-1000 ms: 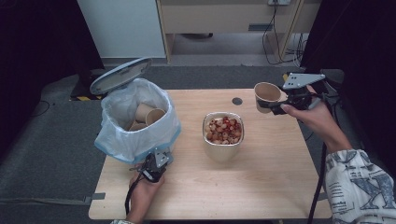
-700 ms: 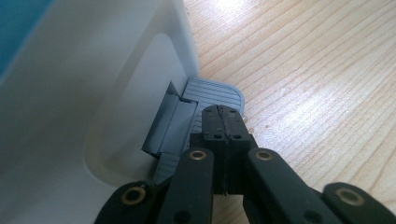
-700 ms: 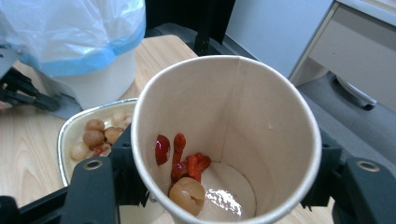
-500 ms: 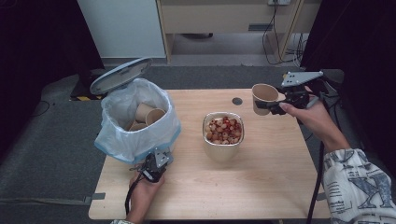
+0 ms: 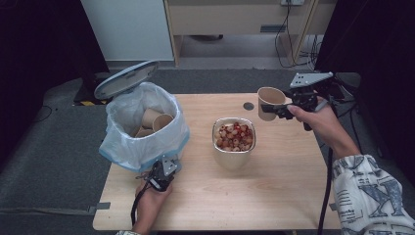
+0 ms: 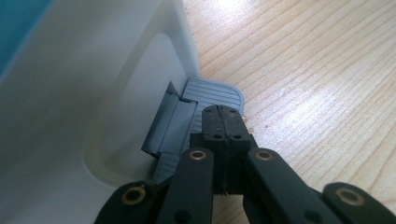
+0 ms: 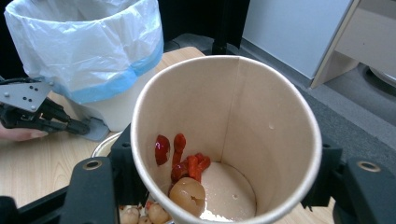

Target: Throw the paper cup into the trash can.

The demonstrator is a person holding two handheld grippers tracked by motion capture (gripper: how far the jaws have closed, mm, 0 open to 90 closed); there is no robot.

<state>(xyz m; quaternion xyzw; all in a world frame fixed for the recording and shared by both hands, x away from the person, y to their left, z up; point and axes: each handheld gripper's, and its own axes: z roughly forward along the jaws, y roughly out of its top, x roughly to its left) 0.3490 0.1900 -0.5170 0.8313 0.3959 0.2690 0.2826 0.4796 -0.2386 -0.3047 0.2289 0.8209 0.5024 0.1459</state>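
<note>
Over the bench's far right, our right gripper (image 5: 280, 109) pinches a paper cup (image 5: 268, 102); left jaws pressed together on the bin's pedal (image 6: 205, 100). Tilting early could spill scraps.

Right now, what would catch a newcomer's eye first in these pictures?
The paper cup held off the table at the right in the right gripper, with red scraps and a pale lump inside. Then the white-bagged bin at the left, lid up, cups inside, the left gripper shut on its grey pedal. Between them stands a metal bowl of scraps.
</note>
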